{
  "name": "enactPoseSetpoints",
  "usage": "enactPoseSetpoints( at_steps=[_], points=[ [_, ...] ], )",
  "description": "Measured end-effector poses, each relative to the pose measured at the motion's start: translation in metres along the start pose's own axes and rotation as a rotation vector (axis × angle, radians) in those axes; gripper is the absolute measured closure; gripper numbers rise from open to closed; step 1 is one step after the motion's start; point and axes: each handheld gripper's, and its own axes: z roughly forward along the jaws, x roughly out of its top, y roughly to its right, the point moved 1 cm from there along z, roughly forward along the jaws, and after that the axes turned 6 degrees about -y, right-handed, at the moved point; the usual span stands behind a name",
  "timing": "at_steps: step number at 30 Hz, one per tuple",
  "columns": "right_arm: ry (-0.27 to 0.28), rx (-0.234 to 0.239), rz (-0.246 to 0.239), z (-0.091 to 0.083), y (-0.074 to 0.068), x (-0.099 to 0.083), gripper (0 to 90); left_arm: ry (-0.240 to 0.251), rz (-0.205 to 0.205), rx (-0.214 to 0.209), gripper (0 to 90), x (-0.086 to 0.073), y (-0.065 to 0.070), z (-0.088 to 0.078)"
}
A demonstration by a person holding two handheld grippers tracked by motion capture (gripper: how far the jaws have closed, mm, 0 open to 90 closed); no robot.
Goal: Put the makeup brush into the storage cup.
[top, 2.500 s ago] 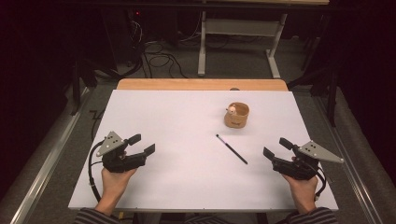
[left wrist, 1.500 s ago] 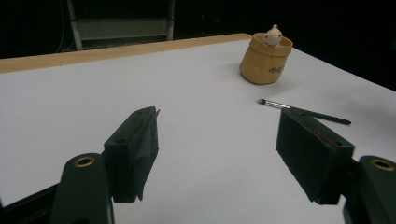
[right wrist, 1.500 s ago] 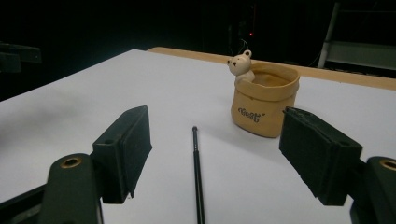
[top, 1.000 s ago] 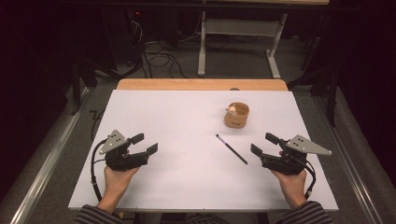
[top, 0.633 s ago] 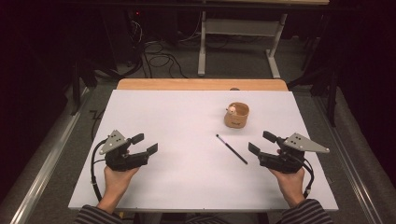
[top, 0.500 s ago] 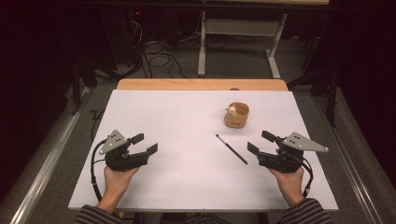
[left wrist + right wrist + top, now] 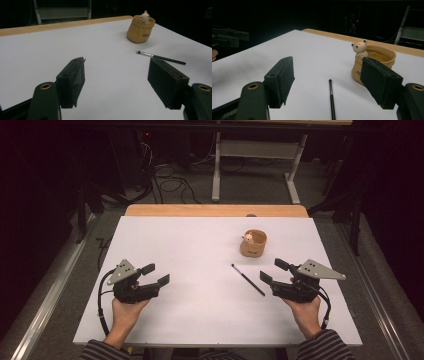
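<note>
My right gripper [image 7: 274, 271] hovers with jaws wide apart and empty, just right of the brush [image 7: 248, 280], which lies flat on the table [image 7: 200, 245] in front of the cup [image 7: 253, 243]. My left gripper [image 7: 156, 274] is equally open and empty, well apart.

Open table [image 7: 200, 245] around brush [image 7: 248, 280]

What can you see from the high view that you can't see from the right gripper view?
The high view alone shows the person's hands, such as the right hand, the striped sleeves, the left gripper and the floor cables. The right gripper view alone shows the little bear's face up close. Both show the tan cup, the thin brush, the white table and the open right gripper.
</note>
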Motion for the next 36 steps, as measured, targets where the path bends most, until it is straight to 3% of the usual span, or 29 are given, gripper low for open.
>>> enactPoseSetpoints(
  at_steps=[19,36],
  points=[
    [0.006,0.028,-0.013,0.011,-0.006,0.009,29.7,-0.003,0.002,-0.003,30.6,0.000,0.000,0.000],
    [0.009,0.020,-0.024,0.022,-0.007,0.017,29.6,-0.001,0.002,-0.003,30.5,0.000,0.000,0.000]
  ],
)
